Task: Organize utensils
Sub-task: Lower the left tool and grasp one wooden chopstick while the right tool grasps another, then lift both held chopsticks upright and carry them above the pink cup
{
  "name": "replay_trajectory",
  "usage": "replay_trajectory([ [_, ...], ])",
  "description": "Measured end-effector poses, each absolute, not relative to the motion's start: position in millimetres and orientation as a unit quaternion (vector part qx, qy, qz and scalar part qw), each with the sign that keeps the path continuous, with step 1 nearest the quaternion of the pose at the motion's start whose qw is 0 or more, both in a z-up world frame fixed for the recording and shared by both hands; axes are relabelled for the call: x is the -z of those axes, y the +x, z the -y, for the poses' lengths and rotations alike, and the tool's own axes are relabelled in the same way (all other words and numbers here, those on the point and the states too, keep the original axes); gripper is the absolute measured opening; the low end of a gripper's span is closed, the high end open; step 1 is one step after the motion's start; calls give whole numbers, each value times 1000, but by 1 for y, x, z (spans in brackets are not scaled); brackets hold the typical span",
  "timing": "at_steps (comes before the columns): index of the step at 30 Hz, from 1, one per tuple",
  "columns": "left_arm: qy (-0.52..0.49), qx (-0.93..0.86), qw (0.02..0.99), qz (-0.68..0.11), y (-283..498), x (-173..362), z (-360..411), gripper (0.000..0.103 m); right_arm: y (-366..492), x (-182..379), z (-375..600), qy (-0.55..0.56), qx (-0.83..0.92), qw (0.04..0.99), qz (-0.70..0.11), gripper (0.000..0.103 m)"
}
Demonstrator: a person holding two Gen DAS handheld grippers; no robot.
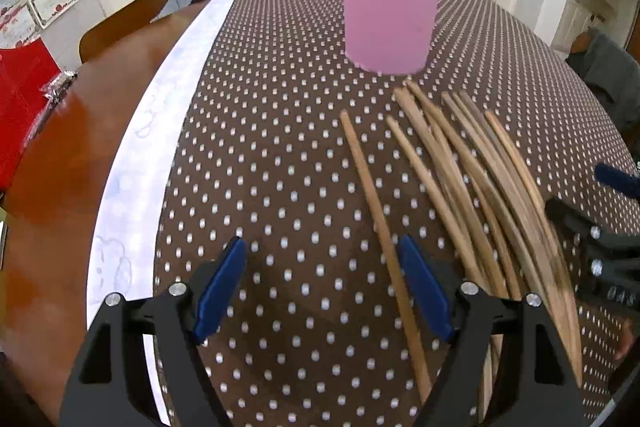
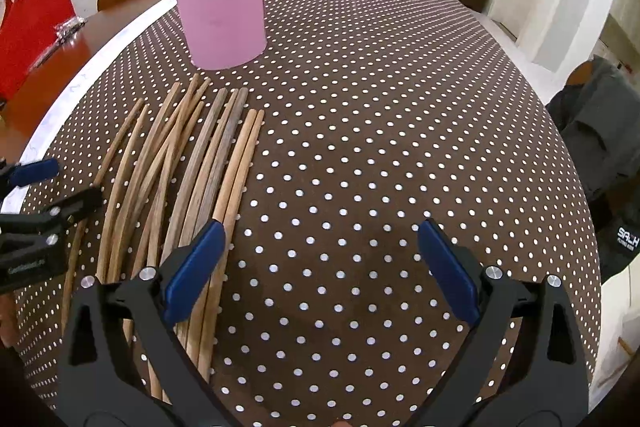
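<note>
Several wooden chopsticks (image 1: pixel 472 179) lie side by side on the brown dotted tablecloth (image 1: pixel 280 147), their tips toward a tall pink cup (image 1: pixel 390 7) standing behind them. One chopstick (image 1: pixel 372 195) lies apart on the left and runs past the right finger of my left gripper (image 1: pixel 324 267), which is open and empty just above the cloth. In the right wrist view the chopsticks (image 2: pixel 192 167) lie left of my right gripper (image 2: pixel 320 255), which is open and empty; its left finger hangs over the rightmost sticks. The pink cup (image 2: pixel 222 7) stands far left.
A white cloth border (image 1: pixel 160 131) runs along the left, with bare wooden tabletop (image 1: pixel 60 167) beyond it. A red bag (image 2: pixel 28 27) sits on that wood. Chairs with grey jackets (image 2: pixel 600 131) stand around the table. The right gripper shows at the left wrist view's right edge (image 1: pixel 600 239).
</note>
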State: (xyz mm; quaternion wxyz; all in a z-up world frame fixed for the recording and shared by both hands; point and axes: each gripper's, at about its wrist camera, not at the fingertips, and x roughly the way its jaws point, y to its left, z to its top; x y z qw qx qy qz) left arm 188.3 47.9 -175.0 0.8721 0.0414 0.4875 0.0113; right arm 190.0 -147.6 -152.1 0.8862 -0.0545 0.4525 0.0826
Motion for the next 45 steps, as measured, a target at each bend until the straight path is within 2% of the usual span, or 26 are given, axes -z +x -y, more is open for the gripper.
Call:
replay_trajectory([
  [2, 43, -13, 868, -494, 194, 174, -47, 78, 197, 155, 141, -63, -91, 879, -464, 90],
  [5, 31, 10, 865, -500, 199, 173, -46, 62, 206, 154, 142, -56, -107, 872, -474, 87],
  [7, 26, 18, 861, -507, 203, 171, -46, 48, 210, 153, 143, -62, -117, 868, -479, 73],
  [8, 26, 22, 860, -508, 204, 171, -46, 46, 212, 152, 145, -63, -121, 866, -482, 69],
  [10, 26, 22, 858, -512, 208, 171, -44, 35, 216, 151, 149, -60, -134, 860, -489, 50],
  [11, 27, 24, 858, -513, 209, 170, -43, 30, 217, 149, 151, -63, -136, 858, -492, 44],
  [12, 27, 27, 857, -515, 211, 170, -41, 21, 220, 148, 152, -62, -141, 854, -497, 32],
  [14, 24, 28, 855, -518, 213, 170, -40, 11, 227, 144, 156, -60, -147, 847, -507, 27],
  [16, 15, 28, 853, -521, 216, 170, -41, 8, 232, 139, 157, -57, -152, 840, -517, 15],
  [21, -28, 46, 851, -522, 219, 167, -44, 6, 244, 140, 170, -24, -169, 828, -533, 6],
  [28, -47, 59, 879, -470, 200, 139, -39, 6, 241, 143, 200, 20, -193, 830, -523, 6],
  [45, -94, 137, 956, -240, 189, 37, -17, 6, 222, 28, 234, 102, -278, 893, -340, 6],
])
